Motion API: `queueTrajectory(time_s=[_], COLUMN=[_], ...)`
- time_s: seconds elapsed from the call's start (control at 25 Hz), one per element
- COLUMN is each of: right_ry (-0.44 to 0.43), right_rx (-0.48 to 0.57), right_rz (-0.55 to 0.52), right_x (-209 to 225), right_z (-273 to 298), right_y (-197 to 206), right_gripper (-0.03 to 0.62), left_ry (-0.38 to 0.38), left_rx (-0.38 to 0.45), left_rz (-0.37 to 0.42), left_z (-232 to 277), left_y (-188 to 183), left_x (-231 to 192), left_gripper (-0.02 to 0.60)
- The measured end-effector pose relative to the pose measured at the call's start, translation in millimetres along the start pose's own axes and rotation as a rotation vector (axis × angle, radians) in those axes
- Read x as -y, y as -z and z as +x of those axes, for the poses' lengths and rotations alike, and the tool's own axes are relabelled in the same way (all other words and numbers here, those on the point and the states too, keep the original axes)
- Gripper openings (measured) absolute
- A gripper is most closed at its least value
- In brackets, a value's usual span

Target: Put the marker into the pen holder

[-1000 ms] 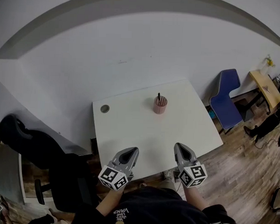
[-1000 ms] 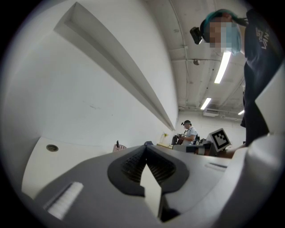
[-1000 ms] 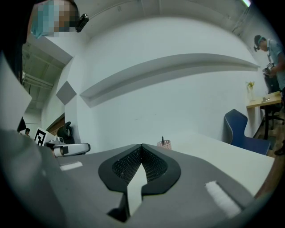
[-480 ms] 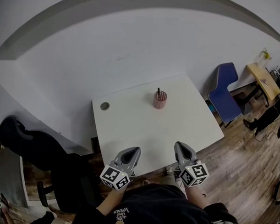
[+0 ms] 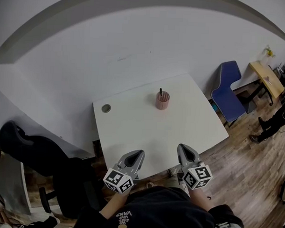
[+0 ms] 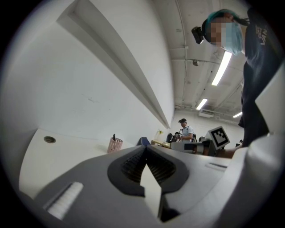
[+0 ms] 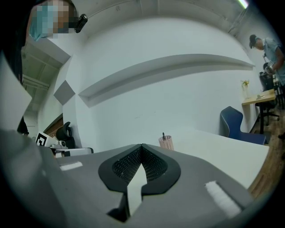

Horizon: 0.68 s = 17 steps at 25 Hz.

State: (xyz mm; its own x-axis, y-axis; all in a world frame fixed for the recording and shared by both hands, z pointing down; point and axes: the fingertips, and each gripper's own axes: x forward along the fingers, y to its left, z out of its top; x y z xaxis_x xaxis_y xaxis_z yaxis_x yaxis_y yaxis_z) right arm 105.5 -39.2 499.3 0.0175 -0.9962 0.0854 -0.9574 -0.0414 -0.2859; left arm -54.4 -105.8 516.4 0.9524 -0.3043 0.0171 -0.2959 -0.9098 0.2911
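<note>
A pink mesh pen holder (image 5: 162,100) stands on the white table (image 5: 132,129) toward its far side. A black marker (image 5: 160,92) sticks upright out of it. The same pen holder (image 6: 115,144) with the marker (image 6: 114,136) shows small in the left gripper view, and as pen holder (image 7: 166,142) with marker (image 7: 164,135) in the right gripper view. My left gripper (image 5: 135,155) and right gripper (image 5: 183,150) hover at the table's near edge, both shut and empty, well short of the holder.
A round cable grommet (image 5: 106,108) sits at the table's far left corner. A black office chair (image 5: 43,159) stands left of the table, a blue chair (image 5: 228,91) to the right. A wooden desk (image 5: 267,78) is at the far right. A person (image 6: 185,131) stands in the background.
The head view has shifted slightly, so the table and pen holder sit a little higher and farther. Both grippers stay shut at the near edge.
</note>
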Motion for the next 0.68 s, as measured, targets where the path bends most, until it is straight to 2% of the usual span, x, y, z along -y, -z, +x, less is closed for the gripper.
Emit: queueTrajectory(time_s=[0.68], right_ry=[0.023], right_rx=[-0.027], right_rz=[0.033], right_x=[15], right_z=[7], right_y=[10], right_gripper=[0.002], left_ry=[-0.005], left_rx=[-0.008], left_rz=[-0.022], left_z=[10], left_y=[3], left_x=[-5], left_gripper=[0.052])
